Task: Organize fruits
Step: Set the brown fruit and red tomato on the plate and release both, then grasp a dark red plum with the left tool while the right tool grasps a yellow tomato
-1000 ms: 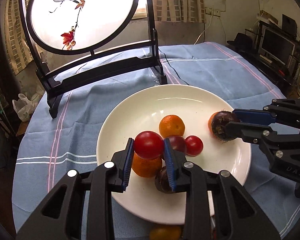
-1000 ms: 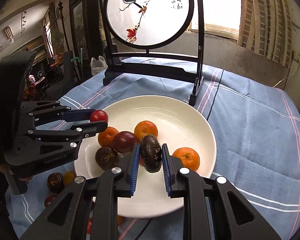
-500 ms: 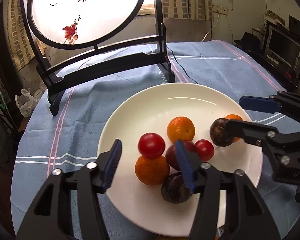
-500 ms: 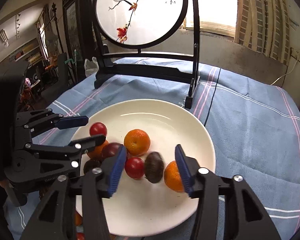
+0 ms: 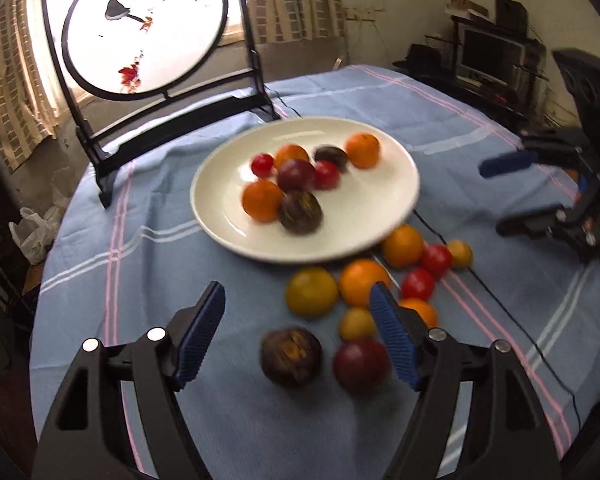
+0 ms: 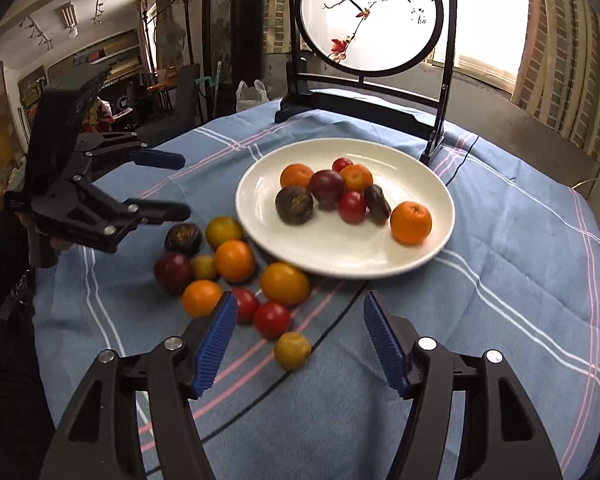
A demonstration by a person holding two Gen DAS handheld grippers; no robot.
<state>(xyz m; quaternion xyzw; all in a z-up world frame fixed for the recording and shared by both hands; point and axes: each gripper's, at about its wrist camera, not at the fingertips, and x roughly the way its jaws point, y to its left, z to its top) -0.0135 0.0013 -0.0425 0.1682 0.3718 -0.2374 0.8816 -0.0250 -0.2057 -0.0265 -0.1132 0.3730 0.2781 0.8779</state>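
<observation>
Both grippers, left [image 5: 298, 334] and right [image 6: 296, 342], hover with jaws spread, empty.

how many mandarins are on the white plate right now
3. The right mandarin sits alone near the white plate rim, the middle mandarin is behind a red tomato, and the left mandarin is at the cluster's back-left. None seem hidden.

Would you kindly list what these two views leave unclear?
- Left wrist view: motion blur smears the fruit on the plate; skins unreadable.
- Right wrist view: the left gripper hides cloth behind it.
- Right wrist view: the screen's calligraphy is too small.
</observation>
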